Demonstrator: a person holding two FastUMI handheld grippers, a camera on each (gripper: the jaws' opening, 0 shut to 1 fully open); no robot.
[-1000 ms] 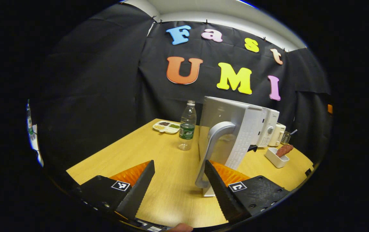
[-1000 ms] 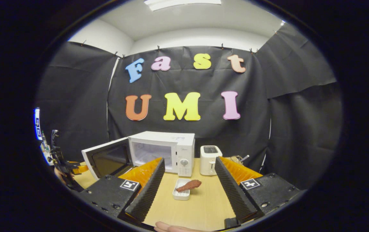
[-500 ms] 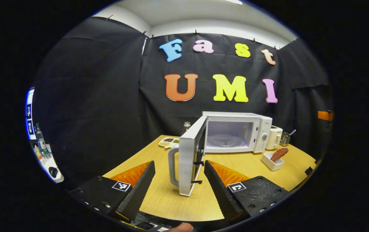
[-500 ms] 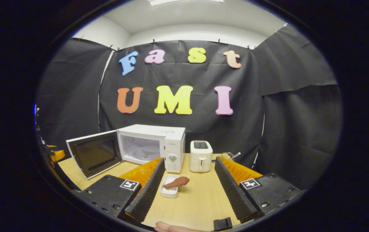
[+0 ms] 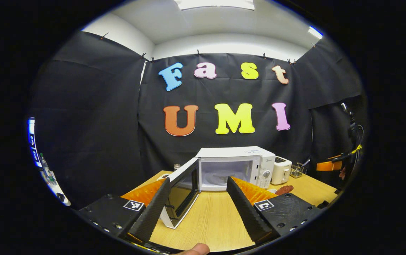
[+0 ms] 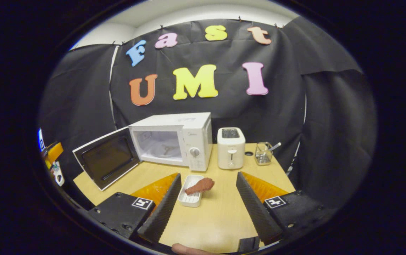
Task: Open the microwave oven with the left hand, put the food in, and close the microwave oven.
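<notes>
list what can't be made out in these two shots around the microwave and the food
- Left gripper view: the drumstick and its dish sit partly behind the left gripper's right finger; the dish is nearly all hidden.
- Left gripper view: the bottle behind the open microwave door shows just its cap.
- Right gripper view: the door's handle is out of sight, on its far face.
- Right gripper view: the utensil holder's contents are too small to identify.
- Both views: the microwave's dial markings are too small.

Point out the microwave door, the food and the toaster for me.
microwave door (image 6: pixel 109 158): right gripper view, on its dark window.
food (image 6: pixel 200 186): right gripper view, middle of the brown piece.
toaster (image 6: pixel 231 150): right gripper view, its white front.
</notes>
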